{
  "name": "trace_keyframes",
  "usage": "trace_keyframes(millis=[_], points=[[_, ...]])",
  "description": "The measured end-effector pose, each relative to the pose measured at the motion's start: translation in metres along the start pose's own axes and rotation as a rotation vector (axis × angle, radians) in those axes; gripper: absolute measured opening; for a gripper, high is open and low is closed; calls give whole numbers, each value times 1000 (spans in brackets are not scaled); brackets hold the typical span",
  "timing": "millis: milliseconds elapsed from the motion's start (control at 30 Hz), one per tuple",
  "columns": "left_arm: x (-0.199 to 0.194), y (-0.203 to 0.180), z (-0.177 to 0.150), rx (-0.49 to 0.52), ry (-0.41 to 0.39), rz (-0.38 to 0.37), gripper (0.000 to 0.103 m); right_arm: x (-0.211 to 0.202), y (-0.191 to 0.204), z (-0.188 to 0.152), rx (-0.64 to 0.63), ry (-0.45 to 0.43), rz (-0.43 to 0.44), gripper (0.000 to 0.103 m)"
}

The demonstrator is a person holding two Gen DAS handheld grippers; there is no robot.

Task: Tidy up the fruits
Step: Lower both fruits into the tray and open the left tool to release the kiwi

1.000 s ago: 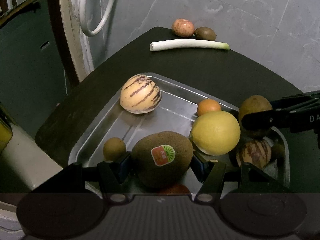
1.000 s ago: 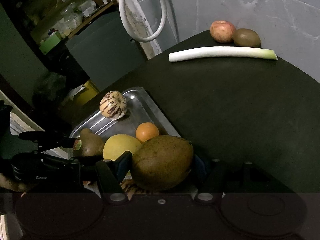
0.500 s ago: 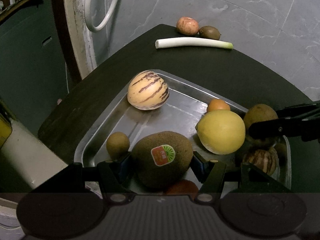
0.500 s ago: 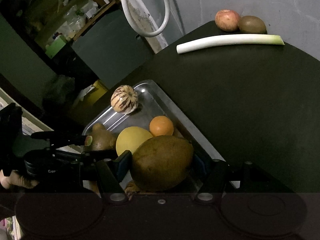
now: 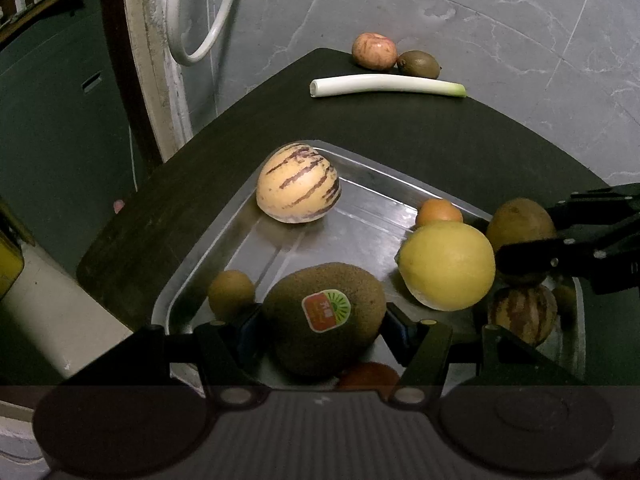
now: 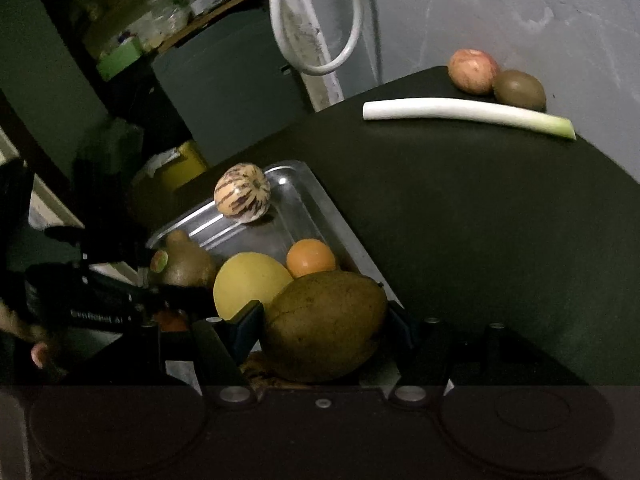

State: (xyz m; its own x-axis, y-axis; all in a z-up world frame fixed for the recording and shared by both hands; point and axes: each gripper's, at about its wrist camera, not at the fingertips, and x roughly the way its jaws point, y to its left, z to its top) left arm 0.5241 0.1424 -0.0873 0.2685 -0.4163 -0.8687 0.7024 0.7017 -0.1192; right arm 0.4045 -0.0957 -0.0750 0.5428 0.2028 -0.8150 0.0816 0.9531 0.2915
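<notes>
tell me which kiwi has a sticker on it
The big kiwi clamped in the left gripper; the small kiwi beside it and the far kiwi by the apple show none.

Two striped melons (image 5: 298, 189) (image 5: 523, 313) are counted, and three kiwis (image 5: 324, 318) (image 5: 231, 292) (image 5: 419, 64). One lemon (image 5: 447, 265), one orange (image 5: 439, 212), one brown mango (image 6: 325, 326), one apple (image 5: 374, 51) and one leek (image 5: 386, 84) are seen. One metal tray (image 5: 360, 224) is counted.
</notes>
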Motion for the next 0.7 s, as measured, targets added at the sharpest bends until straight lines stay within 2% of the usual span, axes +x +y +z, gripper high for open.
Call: trace_keyframes(millis=[333, 700], points=[[1, 0, 1, 4, -3, 0, 67, 5, 3, -3, -62, 13, -47, 67], [2, 0, 2, 11, -1, 3, 67, 3, 3, -5, -71, 10, -52, 69]])
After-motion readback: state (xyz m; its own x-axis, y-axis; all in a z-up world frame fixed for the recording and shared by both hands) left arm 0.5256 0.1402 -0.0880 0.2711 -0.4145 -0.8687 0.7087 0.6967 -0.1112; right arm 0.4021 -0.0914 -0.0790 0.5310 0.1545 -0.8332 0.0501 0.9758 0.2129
